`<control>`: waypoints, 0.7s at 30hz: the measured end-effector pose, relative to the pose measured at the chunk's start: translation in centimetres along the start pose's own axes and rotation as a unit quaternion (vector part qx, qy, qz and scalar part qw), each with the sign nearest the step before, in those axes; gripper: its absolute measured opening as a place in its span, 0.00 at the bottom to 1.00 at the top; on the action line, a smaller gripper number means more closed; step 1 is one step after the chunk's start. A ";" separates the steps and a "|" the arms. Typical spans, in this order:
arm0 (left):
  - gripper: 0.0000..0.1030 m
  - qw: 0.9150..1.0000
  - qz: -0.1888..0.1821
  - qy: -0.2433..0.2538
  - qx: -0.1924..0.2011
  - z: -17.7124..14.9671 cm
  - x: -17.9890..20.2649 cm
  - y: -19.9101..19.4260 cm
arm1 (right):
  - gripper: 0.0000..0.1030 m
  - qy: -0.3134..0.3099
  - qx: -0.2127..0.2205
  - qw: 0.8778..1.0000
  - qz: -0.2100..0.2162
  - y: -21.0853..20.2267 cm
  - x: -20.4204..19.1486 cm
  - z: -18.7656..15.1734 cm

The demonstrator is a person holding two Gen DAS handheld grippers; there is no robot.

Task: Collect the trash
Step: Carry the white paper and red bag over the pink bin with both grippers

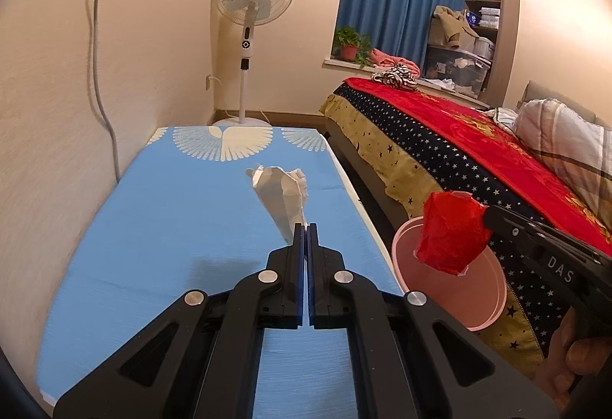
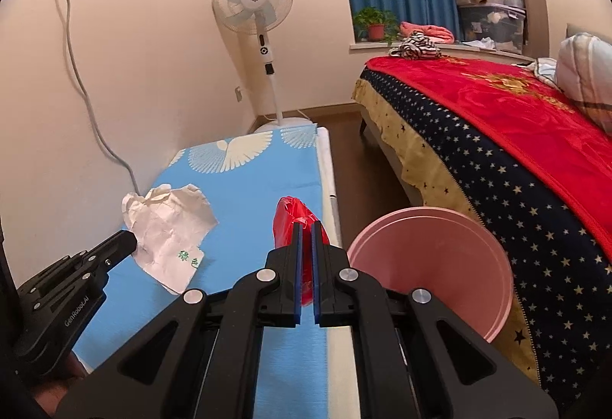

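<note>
Two pieces of trash hang in our grippers. At left, our left gripper point(image 1: 306, 227) is clamped on a crumpled white paper sheet point(image 1: 281, 195), lifted above the blue patterned table cover point(image 1: 153, 227). Further right, our right gripper point(image 2: 306, 227) pinches a crinkled red plastic wrapper point(image 2: 292, 218) beside the round pink plastic bin point(image 2: 432, 258) on the floor. We judge the risks thus: the wrapper, released short of the rim, lands on the floor; the paper, gripped only at one corner, may tear or slip loose in transit.
</note>
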State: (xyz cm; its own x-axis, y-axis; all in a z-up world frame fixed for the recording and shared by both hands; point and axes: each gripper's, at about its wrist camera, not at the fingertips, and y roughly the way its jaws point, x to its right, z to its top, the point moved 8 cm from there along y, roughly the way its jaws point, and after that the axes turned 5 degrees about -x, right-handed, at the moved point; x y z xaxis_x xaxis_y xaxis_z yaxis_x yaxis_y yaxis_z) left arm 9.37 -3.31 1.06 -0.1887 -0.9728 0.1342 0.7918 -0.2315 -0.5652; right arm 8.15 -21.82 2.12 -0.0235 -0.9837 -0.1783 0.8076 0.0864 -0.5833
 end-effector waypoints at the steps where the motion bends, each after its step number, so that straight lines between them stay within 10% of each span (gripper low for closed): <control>1: 0.01 1.000 -0.002 0.001 -0.001 -0.1 0.3 0.1 | 0.04 0.002 0.002 1.000 -0.002 -0.1 0.3 0.0; 21: 0.01 0.999 -0.035 0.018 -0.003 -0.1 3.9 2.7 | 0.04 0.029 0.015 0.999 -0.040 0.3 5.4 1.0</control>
State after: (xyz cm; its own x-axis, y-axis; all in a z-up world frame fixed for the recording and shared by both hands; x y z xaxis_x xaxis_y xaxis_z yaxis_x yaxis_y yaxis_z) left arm 10.73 -7.74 -0.05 -0.2643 -0.9537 0.1436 0.7730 -0.2985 -0.5598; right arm 8.92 -27.25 1.79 -0.1226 -0.9763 -0.1784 0.8196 0.0017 -0.5730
